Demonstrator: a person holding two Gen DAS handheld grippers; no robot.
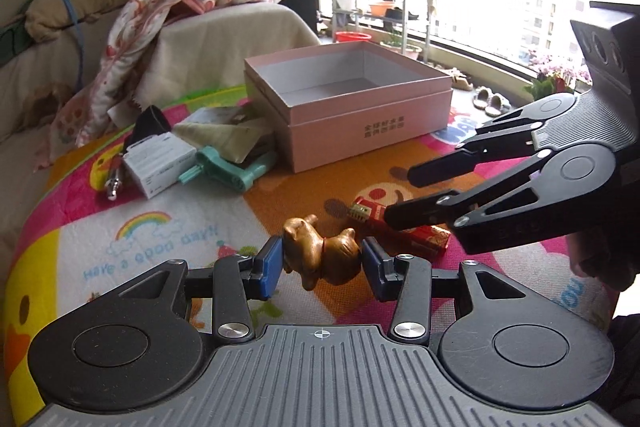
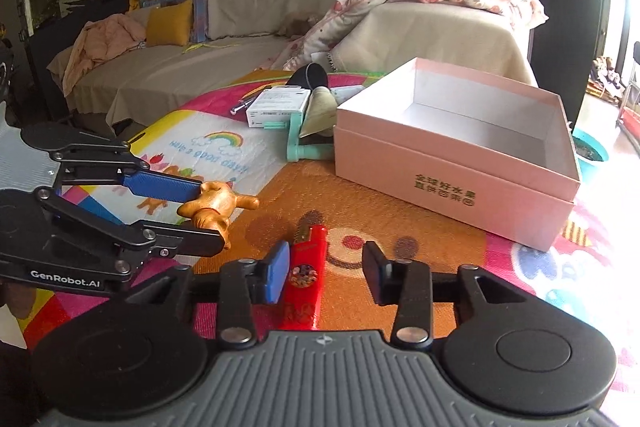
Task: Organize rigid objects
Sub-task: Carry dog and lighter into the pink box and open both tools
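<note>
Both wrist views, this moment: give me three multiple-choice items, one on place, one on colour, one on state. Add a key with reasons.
1. Where does the red lighter lie?
A. inside the pink box
B. on the mat, between the right gripper's fingers
C. on the sofa

2. What colour is the open box?
A. pink
B. green
C. black

3. What is the left gripper doing?
A. standing open over nothing
B. gripping the white carton
C. gripping the golden dog figurine

Key:
1 B: in the right wrist view the lighter rests on the mat, beside the left finger of the right gripper, whose far finger stands clear of it.
2 A: its outer walls are pink, its inside white.
3 C: both blue pads press the figurine's ends, and it hangs above the mat.
</note>
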